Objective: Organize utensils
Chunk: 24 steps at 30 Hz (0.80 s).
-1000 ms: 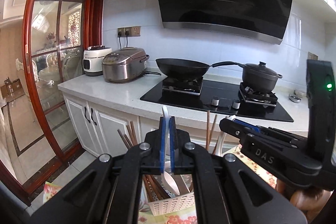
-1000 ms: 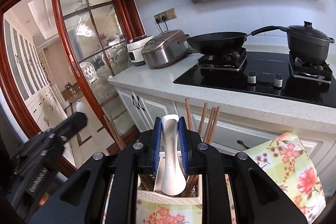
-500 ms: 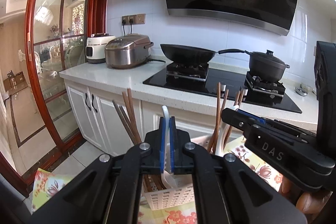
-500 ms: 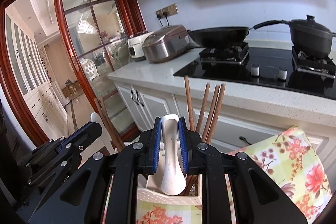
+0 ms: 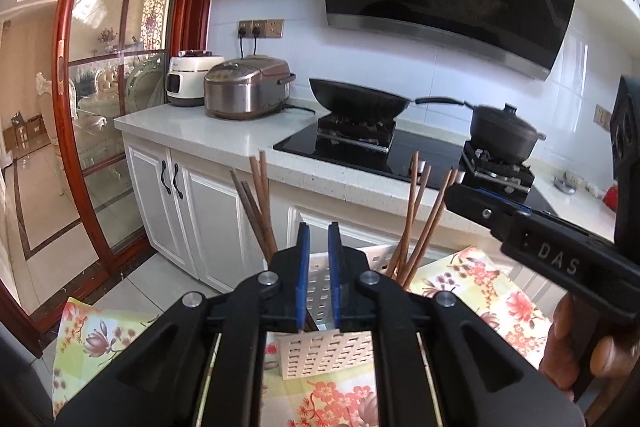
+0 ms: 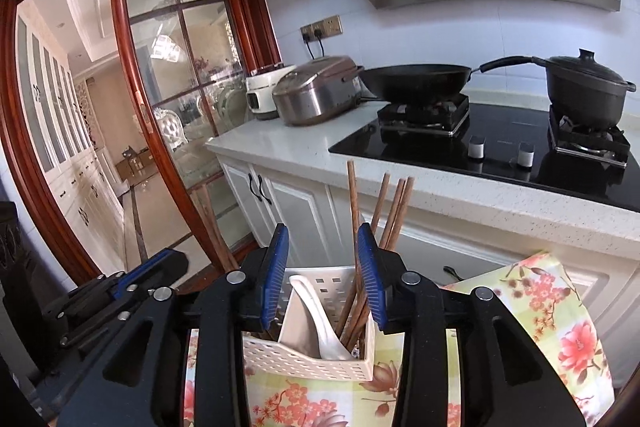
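A white slotted utensil basket stands on a floral cloth, with brown chopsticks leaning in it on both sides. My left gripper hovers just over the basket; its jaws are opening, a narrow gap with nothing between the blue pads. In the right wrist view my right gripper is also opening, pads wide apart above the basket. A white spoon lies loose inside, next to the chopsticks. Each gripper shows in the other's view: the right, the left.
The floral cloth covers the table under the basket. Behind runs a white counter with a rice cooker, a black wok and a lidded pot on the hob. A person's hand holds the right gripper.
Both grippers were shut on white spoons; both have let go. The right spoon has dropped into the basket and the left one is gone from between the pads. The left gripper has sunk toward the basket.
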Available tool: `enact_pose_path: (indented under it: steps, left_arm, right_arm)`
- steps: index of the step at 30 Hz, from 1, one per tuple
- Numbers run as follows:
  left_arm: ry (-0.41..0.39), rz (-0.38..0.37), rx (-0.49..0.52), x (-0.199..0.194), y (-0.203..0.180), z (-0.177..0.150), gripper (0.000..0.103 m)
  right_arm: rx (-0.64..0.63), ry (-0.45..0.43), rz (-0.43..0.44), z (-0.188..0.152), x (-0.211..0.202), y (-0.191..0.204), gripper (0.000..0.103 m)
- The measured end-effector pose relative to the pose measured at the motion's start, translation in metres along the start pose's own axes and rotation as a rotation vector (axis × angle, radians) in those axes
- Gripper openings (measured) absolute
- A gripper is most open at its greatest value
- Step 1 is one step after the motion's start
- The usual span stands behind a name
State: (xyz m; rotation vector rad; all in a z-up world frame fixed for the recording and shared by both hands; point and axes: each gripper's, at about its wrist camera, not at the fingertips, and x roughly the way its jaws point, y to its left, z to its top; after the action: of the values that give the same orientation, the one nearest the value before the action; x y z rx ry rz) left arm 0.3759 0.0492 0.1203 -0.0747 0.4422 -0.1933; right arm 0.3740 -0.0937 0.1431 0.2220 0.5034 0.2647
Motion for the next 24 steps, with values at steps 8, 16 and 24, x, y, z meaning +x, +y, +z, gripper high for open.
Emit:
enact_pose_path:
  steps: [8, 16, 24]
  left_arm:
    - [-0.056, -0.007, -0.078, -0.063, 0.011, -0.022, 0.042]
    - [-0.023, 0.024, -0.074, -0.072, 0.001, -0.07, 0.064]
    - [-0.004, 0.005, -0.015, -0.053, -0.008, -0.101, 0.081]
  right_arm:
    - [-0.067, -0.044, -0.002, -0.02, -0.048, -0.005, 0.054]
    - [-0.119, -0.058, -0.068, -0.078, -0.052, -0.025, 0.064]
    - [-0.14, -0.094, -0.096, -0.1, -0.05, -0.041, 0.076]
